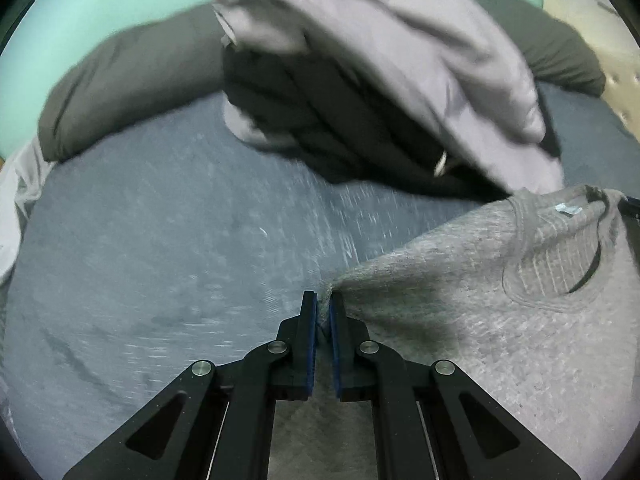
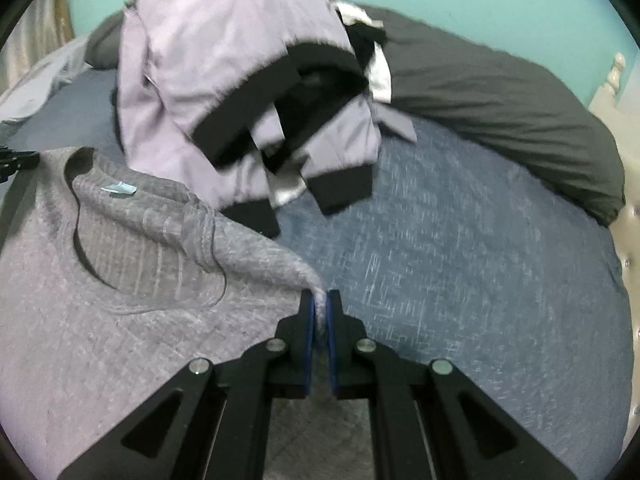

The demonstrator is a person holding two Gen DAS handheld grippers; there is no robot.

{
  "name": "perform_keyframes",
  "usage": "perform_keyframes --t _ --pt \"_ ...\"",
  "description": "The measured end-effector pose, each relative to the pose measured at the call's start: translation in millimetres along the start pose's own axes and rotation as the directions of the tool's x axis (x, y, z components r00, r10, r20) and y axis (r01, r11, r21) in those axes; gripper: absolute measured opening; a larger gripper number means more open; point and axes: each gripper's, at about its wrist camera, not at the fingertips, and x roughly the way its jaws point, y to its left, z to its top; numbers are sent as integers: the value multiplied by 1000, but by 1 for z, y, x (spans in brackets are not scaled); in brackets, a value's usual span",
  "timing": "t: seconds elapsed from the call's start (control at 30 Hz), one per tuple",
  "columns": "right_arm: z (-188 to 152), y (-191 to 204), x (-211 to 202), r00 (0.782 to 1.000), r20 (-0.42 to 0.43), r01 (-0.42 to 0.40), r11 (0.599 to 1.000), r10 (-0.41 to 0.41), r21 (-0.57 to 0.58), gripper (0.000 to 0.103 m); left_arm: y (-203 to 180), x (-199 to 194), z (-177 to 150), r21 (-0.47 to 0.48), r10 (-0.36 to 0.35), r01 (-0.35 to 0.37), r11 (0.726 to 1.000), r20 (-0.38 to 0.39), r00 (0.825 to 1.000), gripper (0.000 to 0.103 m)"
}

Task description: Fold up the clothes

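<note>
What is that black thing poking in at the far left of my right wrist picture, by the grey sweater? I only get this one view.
Observer: Probably the left gripper; its own camera shows it shut on the grey sweater's other shoulder corner.
Operator: Anything left of the bed?
Observer: Pale cloth hangs off the blue bedcover's left edge.
Operator: Any more on the pile?
Observer: Under the lilac garment lies a black garment with a small white loop.
</note>
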Motion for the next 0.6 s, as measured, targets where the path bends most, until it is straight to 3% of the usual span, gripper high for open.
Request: perform_keyframes --t 0.1,0.23,0.27,0.3,0.37,0.6 --pt "-7 6 22 999 -28 -19 1000 19 12 6 -8 21 -7 -12 -1 1 1000 -32 999 10" --pt "-15 12 39 997 -57 -57 998 59 21 10 -9 15 -12 -10 -3 3 1000 2 1000 14" --pt "-16 11 35 997 -39 -59 998 60 24 20 -6 9 -13 -24 -8 8 1000 13 1000 18" --pt "-17 8 30 997 -23 -67 997 68 35 35 -2 -1 -14 -48 -19 20 999 28 999 24" --pt "-18 -3 15 994 10 -107 990 107 91 48 5 -26 -19 -89 -55 61 994 66 996 29" --pt "-63 -19 -74 973 133 -210 961 187 178 52 -1 -106 -71 -65 -144 150 986 93 985 29"
